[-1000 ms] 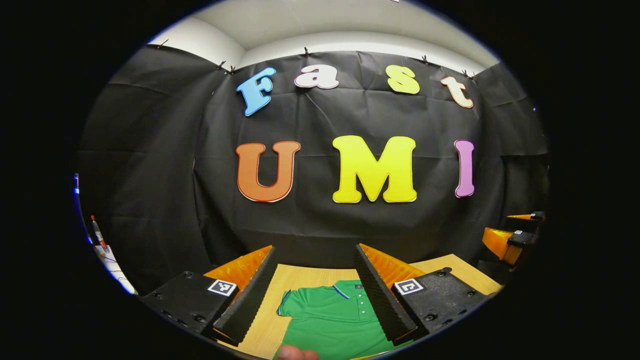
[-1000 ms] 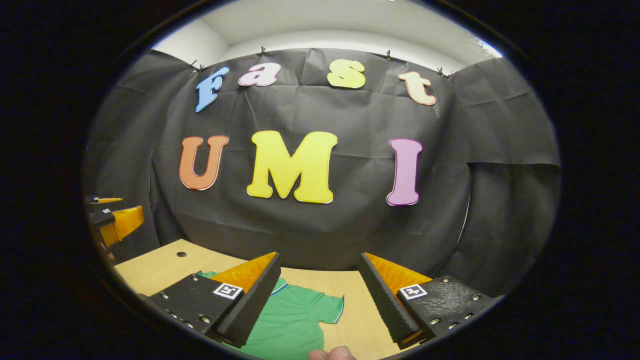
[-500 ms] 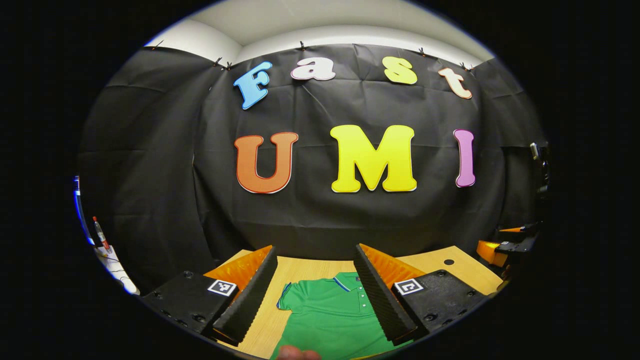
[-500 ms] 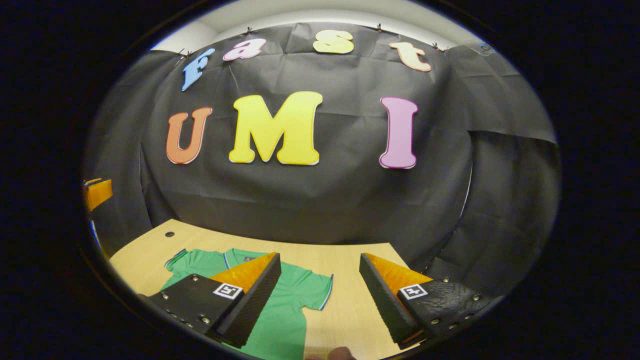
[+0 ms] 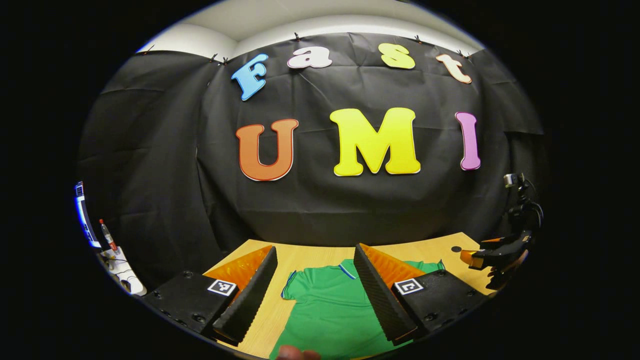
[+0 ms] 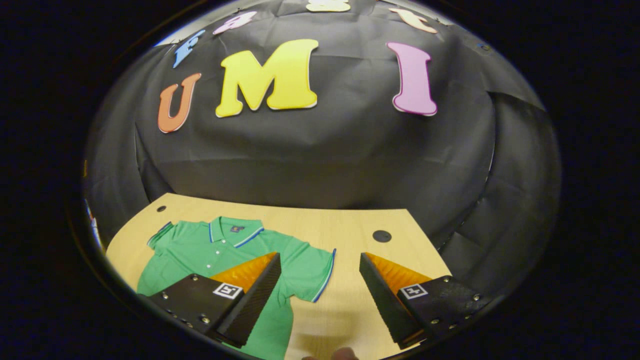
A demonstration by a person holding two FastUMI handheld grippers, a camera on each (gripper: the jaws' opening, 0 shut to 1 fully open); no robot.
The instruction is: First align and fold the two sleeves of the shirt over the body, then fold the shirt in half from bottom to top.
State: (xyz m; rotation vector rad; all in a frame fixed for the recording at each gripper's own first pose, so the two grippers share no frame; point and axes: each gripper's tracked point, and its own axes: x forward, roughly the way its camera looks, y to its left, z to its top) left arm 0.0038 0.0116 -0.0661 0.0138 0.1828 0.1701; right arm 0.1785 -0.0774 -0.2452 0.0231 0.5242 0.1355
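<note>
Your left gripper (image 5: 314, 290) hangs spread wide above the shirt (image 5: 330, 312), holding nothing; your right gripper (image 6: 320, 295) is just as wide apart and just as empty, its fingers straddling the shirt's right sleeve (image 6: 312, 275) and a bare strip of the surface (image 6: 350, 222).

The shirt lies flat and face up on the surface, collar (image 6: 235, 231) toward the booth wall, both sleeves spread out to the sides. Nothing is folded yet.

Over the last second both of your cameras have tipped downward. In the right gripper view the wall has slid up and much more of the surface has come in: a second ago you saw little more than one sleeve and part of the body, and now the collar, the placket and the far sleeve (image 6: 161, 235) are all in sight. The left gripper view has dipped less, but the shirt's body now reaches further across between its fingers, and your right gripper (image 5: 492, 255) shows low at the right edge, down near the surface.

That reads as you settling in for the first step rather than starting it. The shirt itself has not shifted, so the sleeve fold is all still ahead. Your right gripper looks best placed: the right sleeve's cuff edge sits just beside its left finger (image 6: 250, 300).
</note>
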